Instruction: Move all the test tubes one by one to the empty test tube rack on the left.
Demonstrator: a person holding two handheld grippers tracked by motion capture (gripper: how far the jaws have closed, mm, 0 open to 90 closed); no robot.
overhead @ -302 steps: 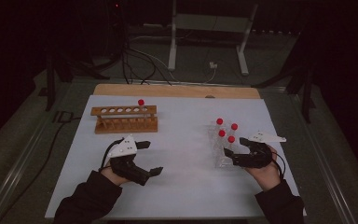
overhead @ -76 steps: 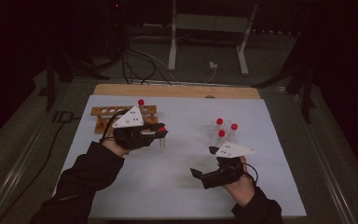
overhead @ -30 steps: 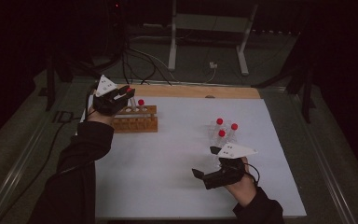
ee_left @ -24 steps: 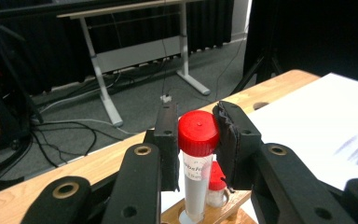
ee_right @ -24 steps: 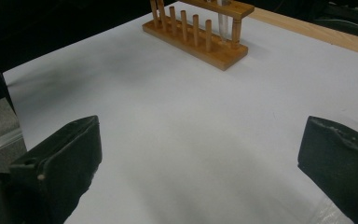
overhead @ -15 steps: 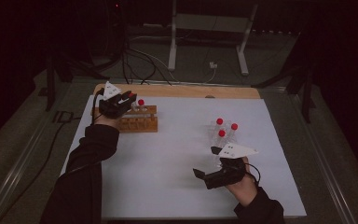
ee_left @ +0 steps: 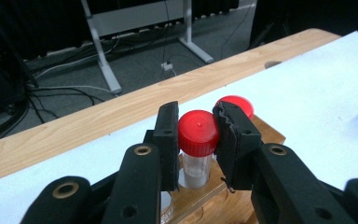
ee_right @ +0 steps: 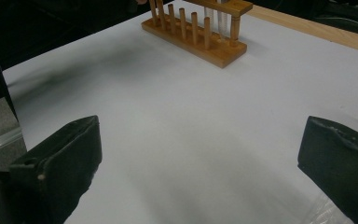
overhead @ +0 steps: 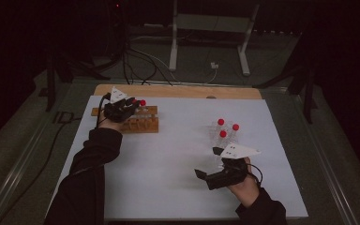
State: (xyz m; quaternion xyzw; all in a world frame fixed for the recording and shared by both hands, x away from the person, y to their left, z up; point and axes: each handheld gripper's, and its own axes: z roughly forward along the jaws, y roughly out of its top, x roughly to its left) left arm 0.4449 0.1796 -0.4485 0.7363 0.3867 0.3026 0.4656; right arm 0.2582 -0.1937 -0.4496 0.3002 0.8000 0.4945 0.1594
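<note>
Since half a second ago the left gripper (overhead: 130,107) has dropped lower over the wooden rack (overhead: 136,123) at the far left of the table (overhead: 168,164), its jaws closed on the red cap of a tube (ee_left: 197,140) standing in a rack hole beside a second capped tube (ee_left: 242,105). The right gripper (overhead: 214,177) hovers near the table's near right with jaws spread wide and holding nothing, three more capped tubes (overhead: 226,129) just beyond it. To seat the tube well, the person should probably keep it upright, lower it fully, then release
</note>
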